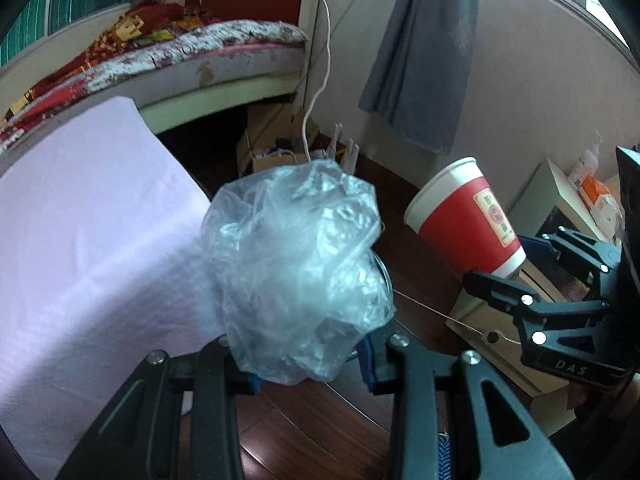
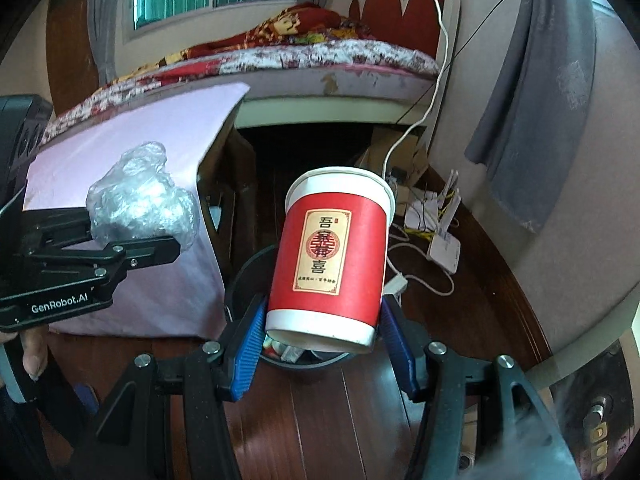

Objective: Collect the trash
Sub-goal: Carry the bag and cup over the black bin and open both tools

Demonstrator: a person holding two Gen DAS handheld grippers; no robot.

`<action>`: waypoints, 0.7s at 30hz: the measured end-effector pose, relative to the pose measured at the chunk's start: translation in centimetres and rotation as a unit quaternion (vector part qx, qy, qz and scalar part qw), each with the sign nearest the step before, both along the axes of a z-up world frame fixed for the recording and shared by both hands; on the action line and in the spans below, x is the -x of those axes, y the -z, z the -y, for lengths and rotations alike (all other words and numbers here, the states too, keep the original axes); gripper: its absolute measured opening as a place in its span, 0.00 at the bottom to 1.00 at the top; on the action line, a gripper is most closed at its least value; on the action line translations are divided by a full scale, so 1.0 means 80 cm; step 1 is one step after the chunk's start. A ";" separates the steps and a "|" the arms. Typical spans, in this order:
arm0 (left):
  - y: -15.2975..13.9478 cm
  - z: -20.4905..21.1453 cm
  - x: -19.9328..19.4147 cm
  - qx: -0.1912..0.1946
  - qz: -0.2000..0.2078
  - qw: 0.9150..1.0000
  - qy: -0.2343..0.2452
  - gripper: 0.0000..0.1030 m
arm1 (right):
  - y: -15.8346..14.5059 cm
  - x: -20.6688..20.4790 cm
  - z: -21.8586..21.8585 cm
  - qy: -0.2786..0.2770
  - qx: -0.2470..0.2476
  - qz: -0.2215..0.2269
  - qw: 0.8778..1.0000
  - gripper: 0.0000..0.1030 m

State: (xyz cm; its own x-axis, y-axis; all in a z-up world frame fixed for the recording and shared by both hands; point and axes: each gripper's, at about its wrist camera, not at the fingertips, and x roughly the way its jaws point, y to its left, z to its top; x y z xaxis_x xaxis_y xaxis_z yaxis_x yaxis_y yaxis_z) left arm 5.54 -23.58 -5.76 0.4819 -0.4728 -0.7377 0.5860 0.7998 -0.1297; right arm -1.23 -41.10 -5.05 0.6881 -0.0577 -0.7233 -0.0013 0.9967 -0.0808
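Note:
My left gripper (image 1: 308, 368) is shut on a crumpled clear plastic bag (image 1: 300, 272) and holds it in the air; the bag hides most of what lies below it. The bag also shows in the right wrist view (image 2: 140, 204), held by the left gripper (image 2: 160, 246). My right gripper (image 2: 324, 344) is shut on a red paper cup with white rims (image 2: 332, 252), tilted, above a dark round trash bin (image 2: 244, 280) on the floor with some litter inside. The cup (image 1: 468, 216) and the right gripper (image 1: 516, 268) appear at the right of the left wrist view.
A table with a pale pink cloth (image 1: 80, 240) stands at the left, next to the bin. A bed (image 1: 180, 52) is behind. White cables and a router (image 2: 440, 236) lie on the wooden floor by the wall. Cardboard boxes (image 1: 500, 332) stand at the right.

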 end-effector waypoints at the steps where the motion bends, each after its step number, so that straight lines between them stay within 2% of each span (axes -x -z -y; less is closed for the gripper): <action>1: 0.005 0.004 0.001 -0.002 -0.004 1.000 0.000 0.36 | 0.004 -0.001 0.003 -0.002 0.001 -0.003 1.000 0.57; 11: 0.052 0.031 -0.025 -0.007 -0.053 0.998 -0.015 0.36 | 0.055 -0.030 0.027 -0.015 -0.001 -0.041 0.999 0.57; 21: 0.091 0.046 -0.053 -0.017 -0.077 0.997 -0.018 0.36 | 0.119 -0.070 0.046 -0.045 -0.004 -0.088 0.995 0.57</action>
